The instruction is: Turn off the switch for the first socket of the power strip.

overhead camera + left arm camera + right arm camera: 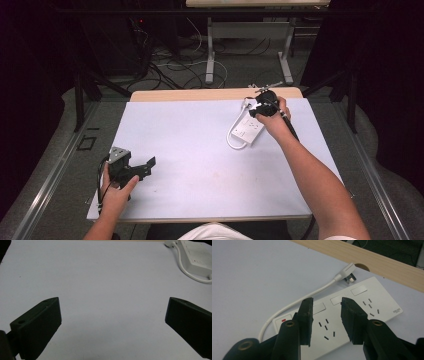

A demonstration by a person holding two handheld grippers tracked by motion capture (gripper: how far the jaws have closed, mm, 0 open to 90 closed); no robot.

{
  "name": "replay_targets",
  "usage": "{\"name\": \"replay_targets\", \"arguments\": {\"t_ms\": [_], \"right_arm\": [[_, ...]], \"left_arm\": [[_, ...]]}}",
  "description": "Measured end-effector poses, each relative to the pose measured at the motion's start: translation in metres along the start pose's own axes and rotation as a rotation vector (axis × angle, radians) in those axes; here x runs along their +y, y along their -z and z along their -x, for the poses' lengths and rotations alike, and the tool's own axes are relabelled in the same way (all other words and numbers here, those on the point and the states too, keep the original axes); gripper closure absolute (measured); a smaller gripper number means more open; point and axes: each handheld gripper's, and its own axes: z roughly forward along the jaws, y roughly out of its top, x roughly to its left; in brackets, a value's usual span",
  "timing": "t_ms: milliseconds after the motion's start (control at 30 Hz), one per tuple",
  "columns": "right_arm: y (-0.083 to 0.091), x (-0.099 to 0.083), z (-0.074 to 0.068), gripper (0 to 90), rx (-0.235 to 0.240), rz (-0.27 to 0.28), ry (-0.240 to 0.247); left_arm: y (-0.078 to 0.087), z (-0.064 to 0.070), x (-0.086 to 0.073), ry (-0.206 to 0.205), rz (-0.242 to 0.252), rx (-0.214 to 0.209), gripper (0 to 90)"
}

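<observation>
A white power strip [247, 130] lies at the back right of the table, its white cable [230, 140] looped beside it. In the right gripper view the strip [372, 302] shows several sockets, a red-marked switch and its plug [348, 273] lying loose near the wooden edge. My right gripper [327, 302] hovers just over the strip with a narrow gap between its jaws and nothing in it; from above it [258, 110] sits under the person's hand. My left gripper [146, 169] rests at the front left, wide open and empty [113, 307].
A pale mat [200, 165] covers the table, with a wooden strip [200, 94] bare along the far edge. The power strip [197, 257] sits far off at the top right of the left gripper view. Cables and table legs lie on the floor beyond.
</observation>
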Motion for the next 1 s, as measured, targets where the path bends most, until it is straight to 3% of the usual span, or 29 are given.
{"name": "replay_targets", "arguments": {"t_ms": [333,1000], "right_arm": [[-0.011,0.001,0.004,63.3,-0.021,0.030,-0.077],[-0.031,-0.001,0.006,73.0,-0.030,-0.017,-0.072]], "left_arm": [[-0.001,0.000,0.000,0.002,0.001,-0.003,0.4],[-0.001,0.000,0.000,0.004,-0.004,-0.005,0.5]]}}
